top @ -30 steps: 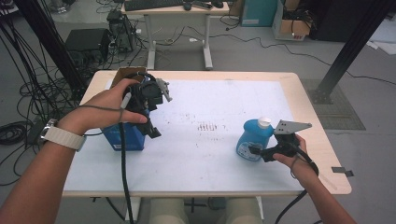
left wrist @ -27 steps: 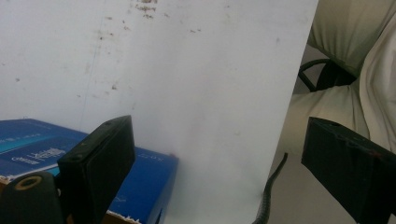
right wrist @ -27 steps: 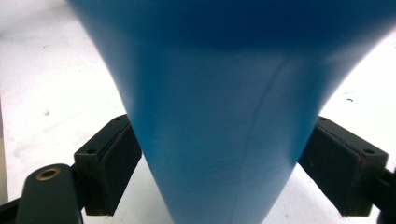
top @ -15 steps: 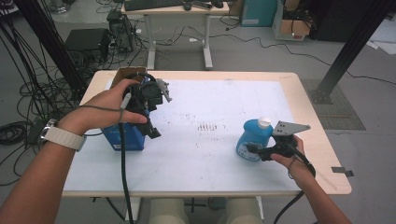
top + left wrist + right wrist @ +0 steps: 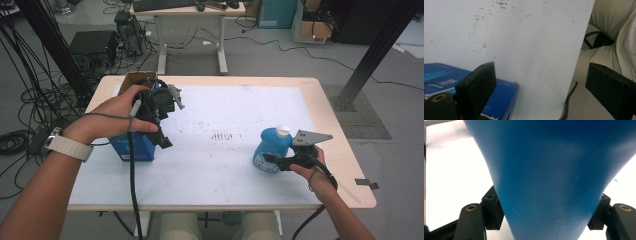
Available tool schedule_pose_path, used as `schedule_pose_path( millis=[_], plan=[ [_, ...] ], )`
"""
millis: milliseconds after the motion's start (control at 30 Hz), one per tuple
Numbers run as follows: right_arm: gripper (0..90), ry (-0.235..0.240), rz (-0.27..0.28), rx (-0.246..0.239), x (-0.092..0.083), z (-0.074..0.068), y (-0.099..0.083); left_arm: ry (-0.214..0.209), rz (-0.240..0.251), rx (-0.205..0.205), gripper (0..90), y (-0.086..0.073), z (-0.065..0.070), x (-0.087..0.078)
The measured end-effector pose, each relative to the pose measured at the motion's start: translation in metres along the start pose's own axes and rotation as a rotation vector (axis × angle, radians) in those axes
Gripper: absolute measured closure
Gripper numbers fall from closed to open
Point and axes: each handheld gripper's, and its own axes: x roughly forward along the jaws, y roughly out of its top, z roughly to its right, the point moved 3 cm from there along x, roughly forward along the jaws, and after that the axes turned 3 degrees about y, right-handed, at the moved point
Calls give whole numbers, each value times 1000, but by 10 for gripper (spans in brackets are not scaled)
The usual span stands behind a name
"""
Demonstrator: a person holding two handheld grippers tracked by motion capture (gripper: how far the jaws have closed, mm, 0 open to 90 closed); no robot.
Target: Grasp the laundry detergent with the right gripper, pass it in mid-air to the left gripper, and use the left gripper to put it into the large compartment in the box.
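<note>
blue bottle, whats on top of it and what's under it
A white cap sits on top of the blue bottle. It stands on the white table. The right gripper closes around its lower body, hiding part of the base and label.

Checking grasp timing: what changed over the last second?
Right tongs have just been closing around the blue bottle; the pads now sit against its sides. Bottle unmoved on the table. Left tongs open beside the blue box, hands in place.

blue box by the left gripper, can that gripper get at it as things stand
Probably yes: the left gripper hangs open right at the blue box, nothing between them, one jaw already beside the box top.
</note>
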Motion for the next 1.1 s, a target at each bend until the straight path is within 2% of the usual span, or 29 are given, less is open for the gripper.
schedule_pose_path(
  millis=[333,1100],
  plan=[
    [400,18,4,-8,1,-1,0,-7,-6,-5,101,0,0,1],
    [418,23,22,-14,1,-1,-2,-6,-2,1,101,2,0,3]
  ],
)
